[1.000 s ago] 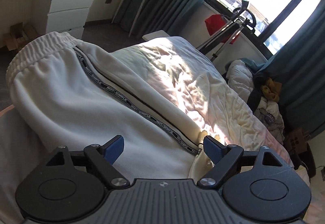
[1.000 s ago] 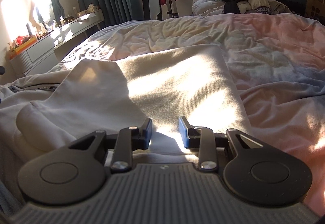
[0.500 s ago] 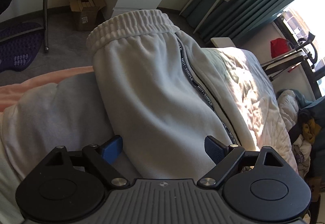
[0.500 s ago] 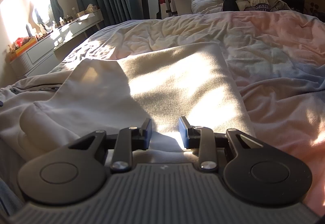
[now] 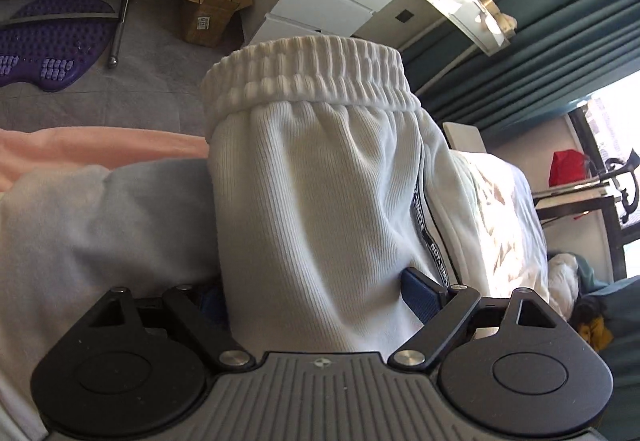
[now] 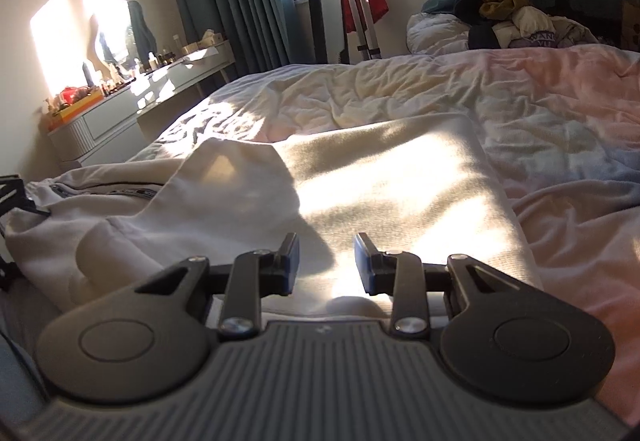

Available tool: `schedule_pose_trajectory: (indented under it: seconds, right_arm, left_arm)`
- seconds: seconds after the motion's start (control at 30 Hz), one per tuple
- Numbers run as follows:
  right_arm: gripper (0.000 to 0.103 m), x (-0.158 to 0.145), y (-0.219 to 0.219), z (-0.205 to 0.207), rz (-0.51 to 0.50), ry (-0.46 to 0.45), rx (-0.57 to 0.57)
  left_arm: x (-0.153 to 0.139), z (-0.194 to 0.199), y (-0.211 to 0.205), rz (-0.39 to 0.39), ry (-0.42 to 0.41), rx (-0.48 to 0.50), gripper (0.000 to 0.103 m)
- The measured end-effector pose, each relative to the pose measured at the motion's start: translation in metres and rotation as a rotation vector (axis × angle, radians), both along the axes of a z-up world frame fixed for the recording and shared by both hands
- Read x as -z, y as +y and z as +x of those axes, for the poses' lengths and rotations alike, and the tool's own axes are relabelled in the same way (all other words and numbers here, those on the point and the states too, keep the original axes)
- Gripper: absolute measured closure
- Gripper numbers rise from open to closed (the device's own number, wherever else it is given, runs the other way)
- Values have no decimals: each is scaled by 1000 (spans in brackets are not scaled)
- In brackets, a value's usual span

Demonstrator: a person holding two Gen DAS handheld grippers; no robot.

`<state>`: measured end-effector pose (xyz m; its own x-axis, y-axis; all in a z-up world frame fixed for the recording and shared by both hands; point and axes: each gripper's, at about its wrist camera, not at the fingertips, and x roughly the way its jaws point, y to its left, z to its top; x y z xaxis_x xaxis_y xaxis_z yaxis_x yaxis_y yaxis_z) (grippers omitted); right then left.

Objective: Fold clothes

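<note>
White ribbed sweatpants (image 5: 320, 209) with an elastic waistband (image 5: 308, 73) and a black lettered side stripe (image 5: 430, 237) lie on the bed. My left gripper (image 5: 320, 293) is open, its blue pads on either side of the pants' body, the left pad mostly hidden by cloth. In the right wrist view the pants (image 6: 360, 201) lie spread flat in sunlight. My right gripper (image 6: 326, 261) is partly open just above the fabric edge and holds nothing.
The bed has a rumpled pink-white duvet (image 6: 560, 113). A white dresser (image 5: 344, 1) and desk stand by teal curtains (image 5: 540, 41). A cardboard box (image 5: 212, 13) and purple mat (image 5: 48, 45) lie on the floor. A clothes pile (image 6: 508, 17) sits at the far side.
My left gripper swung left and moved in along the pants toward the waistband, so cloth now sits between its pads. The right gripper barely moved.
</note>
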<state>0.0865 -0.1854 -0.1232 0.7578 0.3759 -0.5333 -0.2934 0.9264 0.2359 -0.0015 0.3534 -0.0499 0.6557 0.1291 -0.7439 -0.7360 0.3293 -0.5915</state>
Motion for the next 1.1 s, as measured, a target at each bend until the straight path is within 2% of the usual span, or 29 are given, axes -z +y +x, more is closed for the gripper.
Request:
schedule_pose_trajectory:
  seconds: [0.07,0.13,0.23,0.37,0.6,0.77,0.97,1.1]
  right_arm:
    - [69,-1,11,-3,5,-19,-52]
    - [71,1,24,-4,-4,-24,-97]
    - [69,10,42,-7,-103,-39,-121]
    - [71,7,29,0,-13,7,-107]
    - [69,8,30,-1,-9,31,-108]
    - [71,-9,6,-1,102,68,-50]
    - [69,-28,-67,-3,236,116,232]
    - [69,-40,-120,-4,322,115,357]
  left_arm:
    - [0,-4,4,-5,-25,-31,21]
    - [-3,-9,8,24,-50,-65,28]
    - [-12,-6,8,117,-66,-41,63]
    - [-37,3,-5,251,-91,36,90]
    - [-127,24,-96,575,-237,215,94]
    - [-183,42,-184,734,-315,316,94]
    - [-216,65,-311,893,-375,448,94]
    - [-207,68,-396,961,-424,504,94]
